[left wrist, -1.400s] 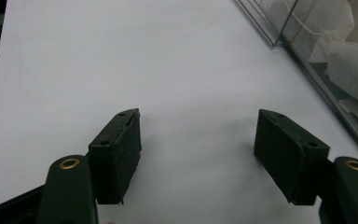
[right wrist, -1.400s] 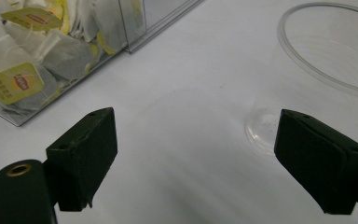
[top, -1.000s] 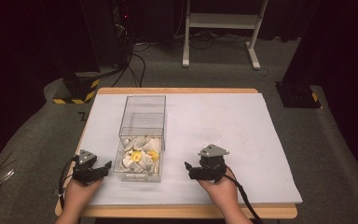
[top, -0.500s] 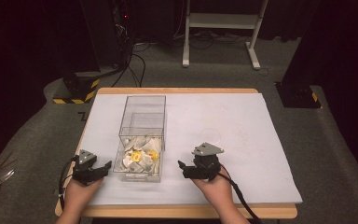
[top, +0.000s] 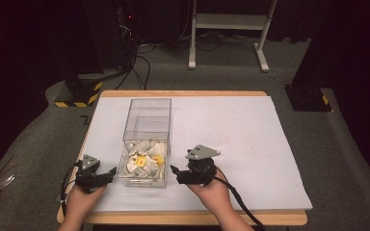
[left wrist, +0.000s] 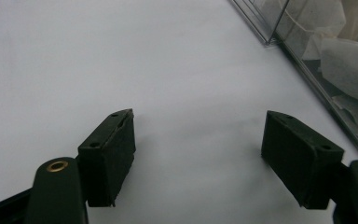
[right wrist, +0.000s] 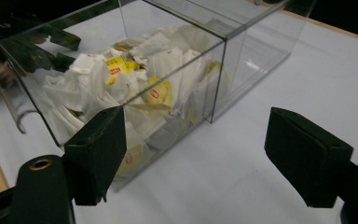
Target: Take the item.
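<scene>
A white-covered surface [top: 250, 144] is set in a dark room. A clear box [top: 147, 139] is placed left of centre, its long axis running away from the person, with tea bags [top: 144, 161] heaped at its near end. The left gripper [top: 107, 174] and right gripper [top: 174, 174] are held either side of that end, fingers spread wide and empty; the right is turned toward the bags.

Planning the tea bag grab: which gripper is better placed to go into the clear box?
Right, probably. The right gripper is open and faces the tea bags in the clear box. The left gripper, open too, looks along bare paper beside it.
</scene>
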### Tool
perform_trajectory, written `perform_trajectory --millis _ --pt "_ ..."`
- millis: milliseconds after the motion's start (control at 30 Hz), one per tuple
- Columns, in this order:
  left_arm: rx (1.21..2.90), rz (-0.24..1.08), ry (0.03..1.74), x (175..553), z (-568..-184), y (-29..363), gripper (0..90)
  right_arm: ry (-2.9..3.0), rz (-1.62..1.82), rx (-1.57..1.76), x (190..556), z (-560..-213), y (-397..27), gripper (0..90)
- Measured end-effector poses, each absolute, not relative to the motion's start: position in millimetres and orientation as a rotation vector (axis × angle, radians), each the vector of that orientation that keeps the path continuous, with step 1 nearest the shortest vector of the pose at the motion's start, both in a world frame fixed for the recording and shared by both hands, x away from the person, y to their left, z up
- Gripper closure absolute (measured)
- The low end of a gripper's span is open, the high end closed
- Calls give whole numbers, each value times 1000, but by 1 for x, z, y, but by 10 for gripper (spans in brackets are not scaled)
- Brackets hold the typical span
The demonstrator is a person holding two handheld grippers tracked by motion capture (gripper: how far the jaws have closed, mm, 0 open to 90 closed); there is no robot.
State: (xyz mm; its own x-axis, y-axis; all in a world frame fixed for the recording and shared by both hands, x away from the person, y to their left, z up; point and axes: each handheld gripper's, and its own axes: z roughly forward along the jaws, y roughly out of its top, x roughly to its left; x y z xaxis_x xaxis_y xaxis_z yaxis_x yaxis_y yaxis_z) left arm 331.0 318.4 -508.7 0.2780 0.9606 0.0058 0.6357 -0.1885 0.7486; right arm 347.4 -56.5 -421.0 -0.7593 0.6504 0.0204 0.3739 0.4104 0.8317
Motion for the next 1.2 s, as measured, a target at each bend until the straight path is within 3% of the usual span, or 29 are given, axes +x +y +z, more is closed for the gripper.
perform_trajectory --millis 900,1200 --pt "1908 656 1434 331 -509 317 256 2476 1323 753 346 -417 9 295" --pt "1910 657 1434 331 -509 317 256 2514 1259 747 349 -426 19 414"
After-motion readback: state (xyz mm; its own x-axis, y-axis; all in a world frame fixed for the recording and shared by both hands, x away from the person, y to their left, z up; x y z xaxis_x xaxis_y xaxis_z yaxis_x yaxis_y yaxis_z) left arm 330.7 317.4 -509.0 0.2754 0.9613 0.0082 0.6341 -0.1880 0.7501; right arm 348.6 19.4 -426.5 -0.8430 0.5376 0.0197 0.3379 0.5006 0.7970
